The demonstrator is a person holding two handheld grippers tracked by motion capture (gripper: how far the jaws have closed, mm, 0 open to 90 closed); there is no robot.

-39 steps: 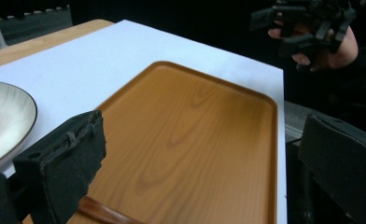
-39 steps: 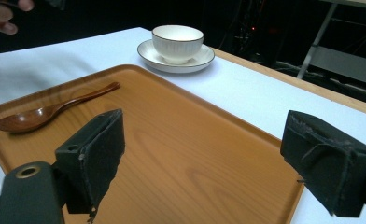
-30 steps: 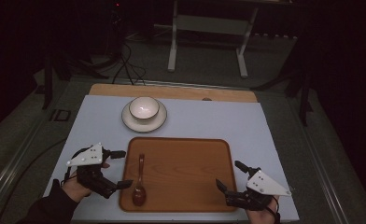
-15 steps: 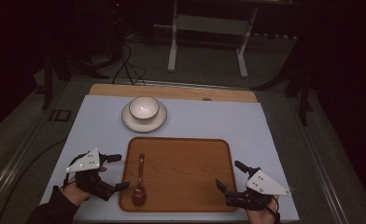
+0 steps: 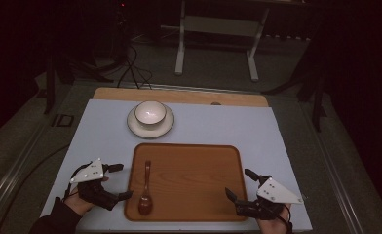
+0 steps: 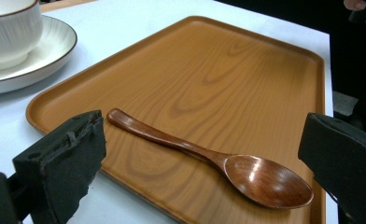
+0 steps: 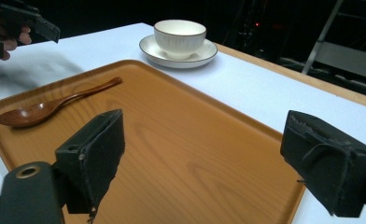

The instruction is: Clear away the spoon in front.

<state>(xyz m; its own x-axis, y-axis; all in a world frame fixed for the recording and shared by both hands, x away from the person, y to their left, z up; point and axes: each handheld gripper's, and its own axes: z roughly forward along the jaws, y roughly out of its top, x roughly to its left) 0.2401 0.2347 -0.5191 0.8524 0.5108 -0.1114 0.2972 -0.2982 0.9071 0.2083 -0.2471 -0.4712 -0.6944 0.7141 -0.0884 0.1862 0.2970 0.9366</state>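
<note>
In the high view a wooden tray (image 5: 189, 180) sits in the lower middle of the frame on the pale desk (image 5: 238, 126), and a dark wooden spoon (image 5: 145, 192) lies along the tray's left side, bowl end toward the bottom edge, handle pointing up the frame. Above the tray, in the upper middle of the desk, a white cup (image 5: 150, 113) stands on a white saucer (image 5: 150, 124). The left claw (image 5: 119, 181) rests at the lower left, just beside the tray's left rim, its jaws spread wide and empty; in the left gripper view the spoon (image 6: 209, 158) lies between the two black jaws on the tray (image 6: 246, 84). The right claw (image 5: 241, 184) sits at the lower right, over the tray's right rim, jaws also spread and holding nothing; its own view shows the bare tray (image 7: 181, 140) between them, the spoon (image 7: 50, 106) at the left and the cup (image 7: 179, 37) at the top.
</note>
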